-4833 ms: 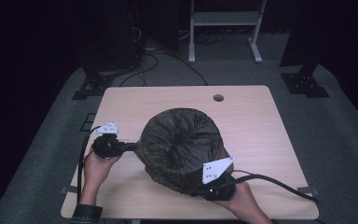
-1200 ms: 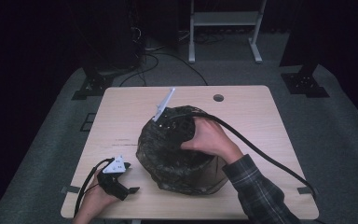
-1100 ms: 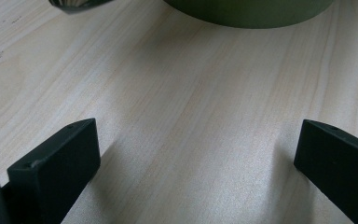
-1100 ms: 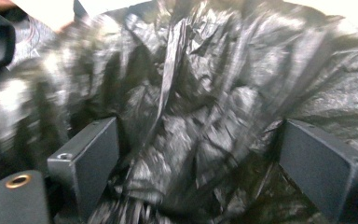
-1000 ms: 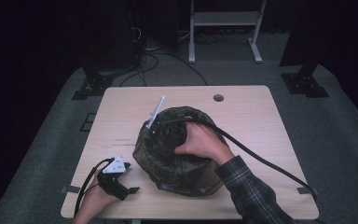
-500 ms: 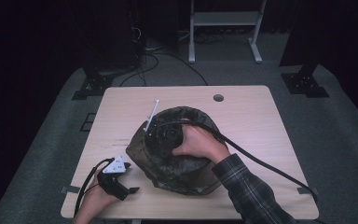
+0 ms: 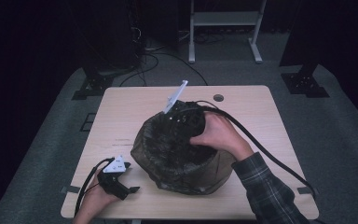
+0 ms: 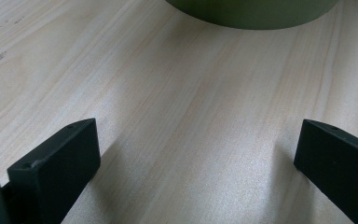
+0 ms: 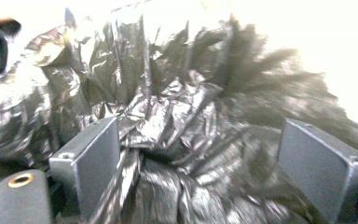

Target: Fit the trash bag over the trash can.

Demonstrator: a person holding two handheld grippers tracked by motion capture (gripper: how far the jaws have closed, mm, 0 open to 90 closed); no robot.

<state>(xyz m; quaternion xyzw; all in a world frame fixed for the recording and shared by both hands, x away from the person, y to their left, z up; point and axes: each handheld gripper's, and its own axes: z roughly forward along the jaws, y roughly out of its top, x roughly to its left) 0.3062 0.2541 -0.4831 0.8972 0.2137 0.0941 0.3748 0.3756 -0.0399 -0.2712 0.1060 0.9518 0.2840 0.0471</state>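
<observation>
Since the last frame the right gripper (image 7: pixel 179 116) has pushed deeper into the bag. Nearest, the left gripper (image 7: pixel 131 189) rests on the table (image 7: pixel 121 121) at the front left corner, jaws spread wide over bare wood. Beyond, the crumpled dark bag (image 7: pixel 177 154) over the bin sits mid-table; the right jaws stand apart, crinkled plastic between them, apparently ungripped.

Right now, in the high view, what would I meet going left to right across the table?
Left claw → dark bag-lined bin → hand on the right claw → black cable trailing toward the table's right edge.
</observation>
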